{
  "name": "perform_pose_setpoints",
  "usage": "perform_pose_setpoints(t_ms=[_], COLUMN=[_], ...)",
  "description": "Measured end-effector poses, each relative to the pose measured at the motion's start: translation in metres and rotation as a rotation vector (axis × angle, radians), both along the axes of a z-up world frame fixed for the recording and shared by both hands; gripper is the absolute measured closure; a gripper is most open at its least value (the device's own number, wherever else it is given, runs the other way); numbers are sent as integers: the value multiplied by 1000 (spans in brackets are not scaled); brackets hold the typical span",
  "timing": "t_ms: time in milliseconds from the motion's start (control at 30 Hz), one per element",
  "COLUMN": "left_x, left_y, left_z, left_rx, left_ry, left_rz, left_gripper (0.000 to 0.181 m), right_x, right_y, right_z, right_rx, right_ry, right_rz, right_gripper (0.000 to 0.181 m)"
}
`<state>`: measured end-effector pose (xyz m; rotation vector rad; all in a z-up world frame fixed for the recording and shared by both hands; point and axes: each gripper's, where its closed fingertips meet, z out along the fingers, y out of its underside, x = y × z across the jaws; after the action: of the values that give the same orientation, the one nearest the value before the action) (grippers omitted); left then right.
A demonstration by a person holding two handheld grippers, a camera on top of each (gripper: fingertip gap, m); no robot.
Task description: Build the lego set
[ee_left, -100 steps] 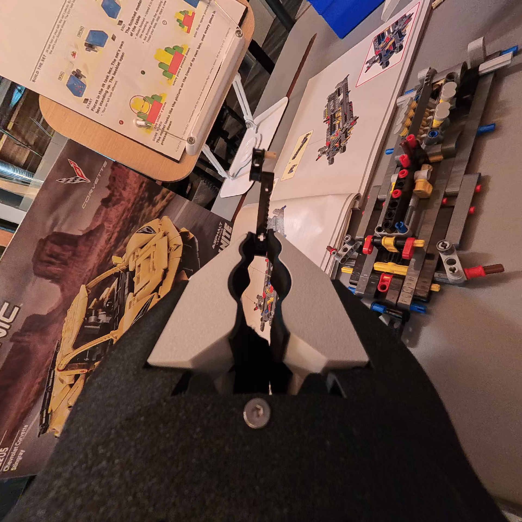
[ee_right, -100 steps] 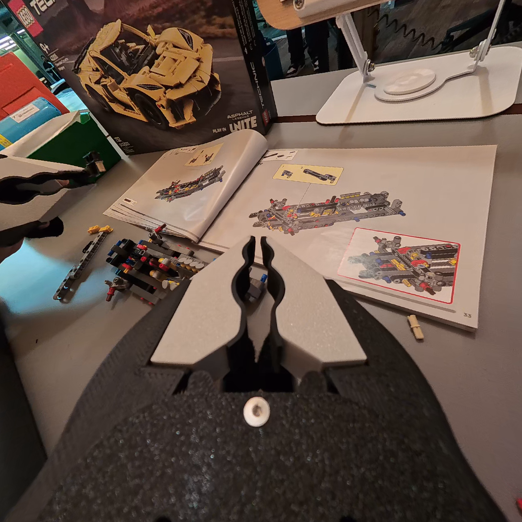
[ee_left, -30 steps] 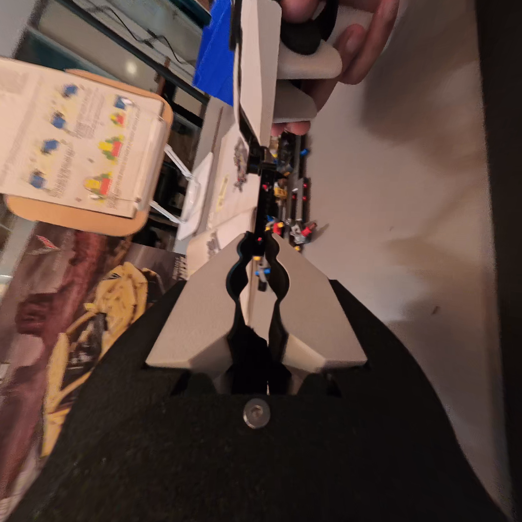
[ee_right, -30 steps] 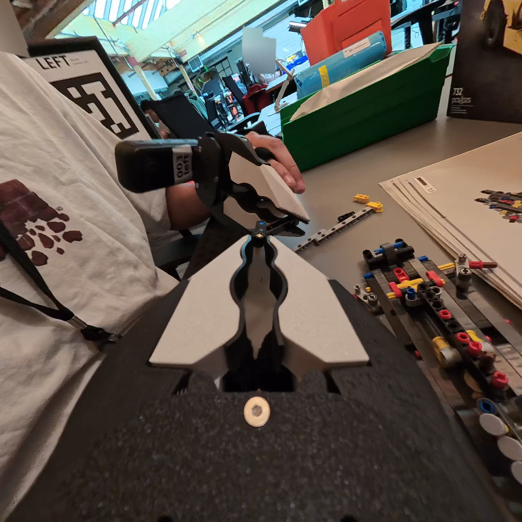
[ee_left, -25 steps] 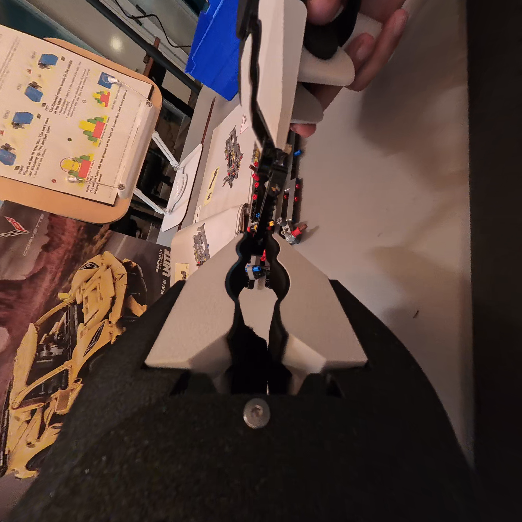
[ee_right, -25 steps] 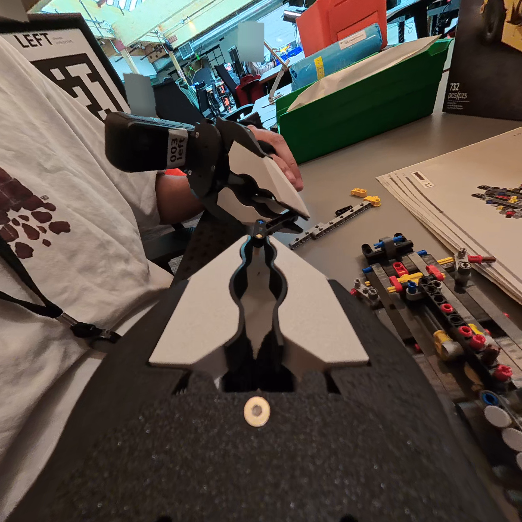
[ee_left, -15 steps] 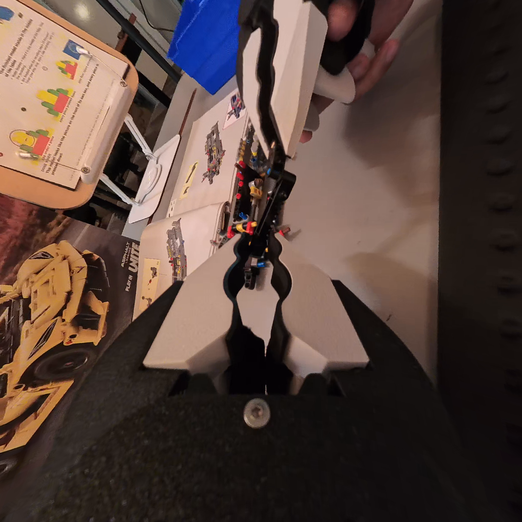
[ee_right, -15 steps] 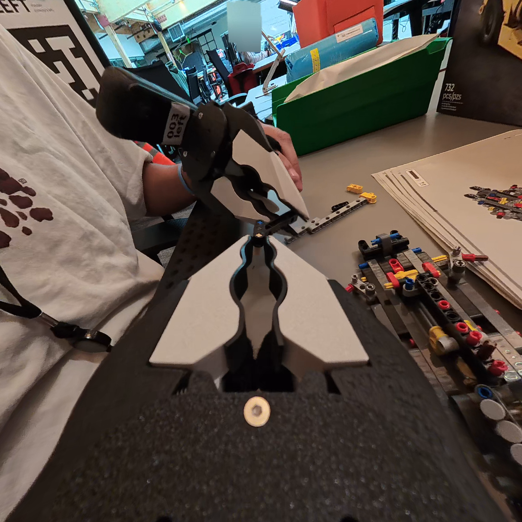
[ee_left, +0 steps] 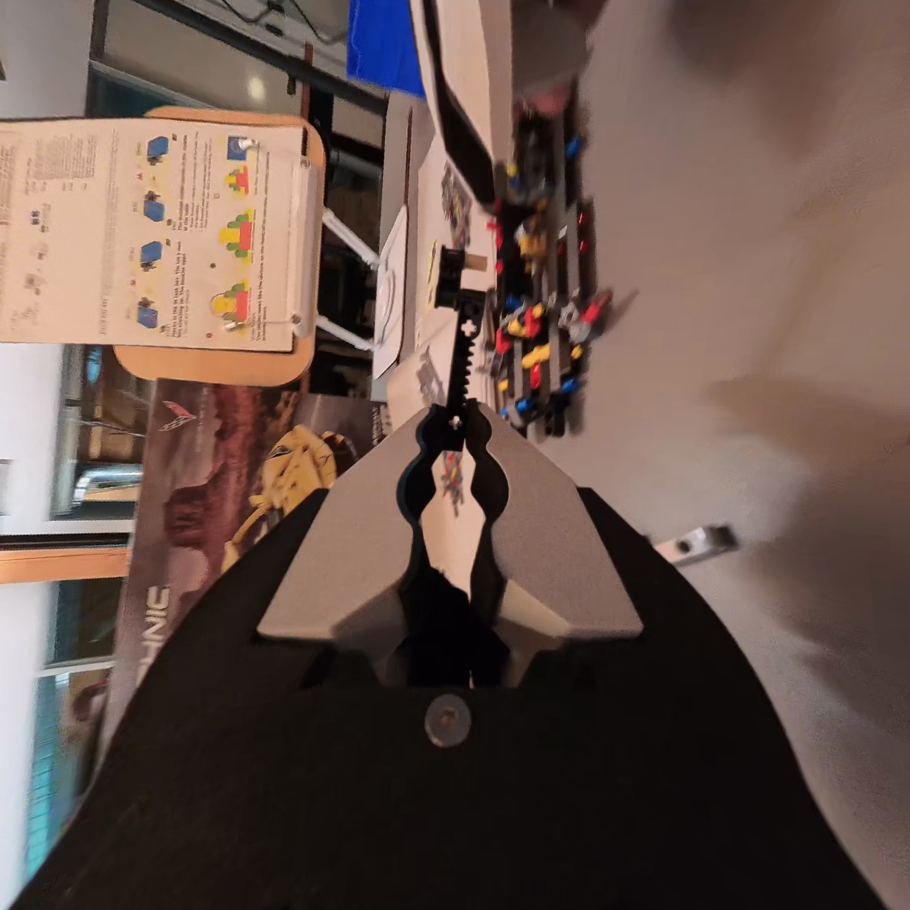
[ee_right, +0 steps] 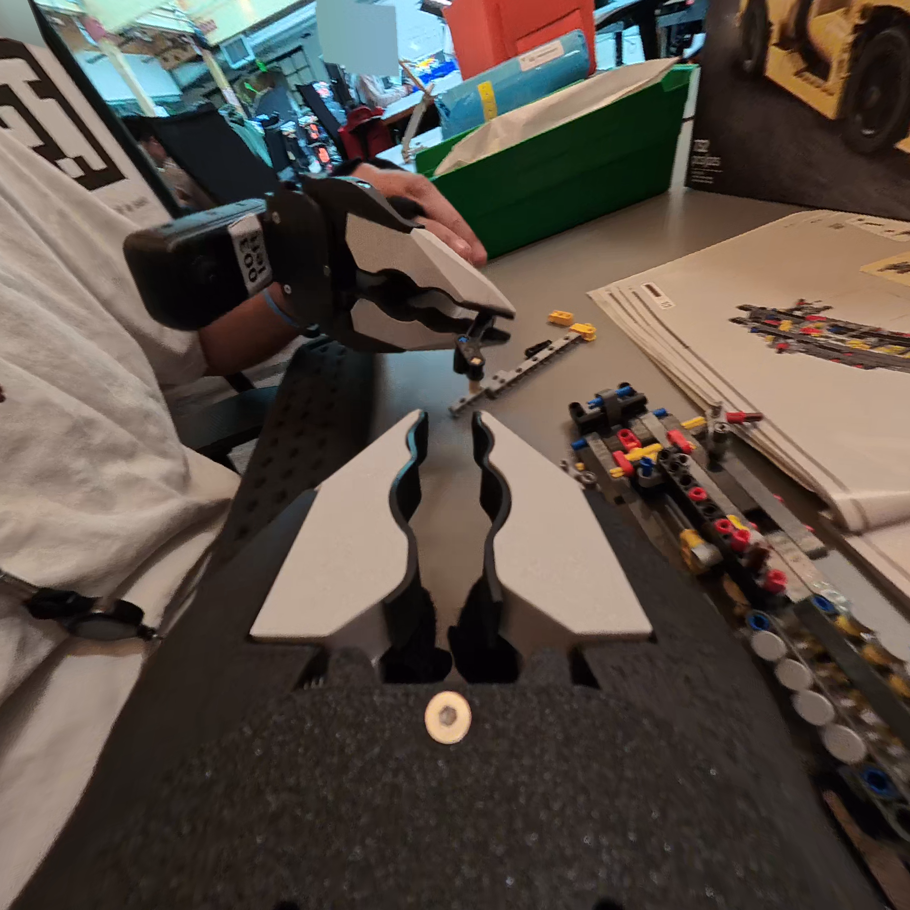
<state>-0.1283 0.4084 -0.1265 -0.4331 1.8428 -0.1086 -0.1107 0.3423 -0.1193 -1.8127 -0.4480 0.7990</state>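
My left gripper (ee_left: 455,416) is shut on a black toothed Lego bar (ee_left: 460,354) with a black connector and a tan pin (ee_left: 475,262) at its far end. In the right wrist view the left gripper (ee_right: 497,322) holds this bar (ee_right: 471,347) just above the table, pin end down. My right gripper (ee_right: 449,416) is open and empty, a short way back from the bar. The partly built dark grey chassis (ee_right: 689,497) with red, yellow and blue pins lies to its right. The chassis also shows in the left wrist view (ee_left: 541,315).
A long grey beam (ee_right: 527,362) with yellow pieces at its end lies on the grey table (ee_right: 566,276). The open instruction booklet (ee_right: 788,374), a green bin (ee_right: 566,192) and the set's box (ee_right: 812,98) stand behind. A person's white shirt (ee_right: 74,394) fills the left. My right fingertips sit around 8 centimeters from my left ones.
My right gripper has opened and drawn back from the end of the black bar. My left gripper still holds the bar and has swung it down towards the table.
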Motion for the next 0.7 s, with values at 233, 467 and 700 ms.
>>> perform_pose_setpoints(t_ms=[233,467,700], left_x=[6,20,29], left_y=[21,21,21], left_z=[-15,-27,-37], left_rx=[122,151,254], left_ry=[39,65,65], left_rz=[-12,-61,-45], left_gripper=[174,174,174], right_x=[7,13,27], right_y=[3,13,23], right_z=[-27,-42,-44], right_rx=[-40,-18,71], right_ry=[-177,-339,-538], right_rz=[-45,-115,-230], right_gripper=[164,162,160])
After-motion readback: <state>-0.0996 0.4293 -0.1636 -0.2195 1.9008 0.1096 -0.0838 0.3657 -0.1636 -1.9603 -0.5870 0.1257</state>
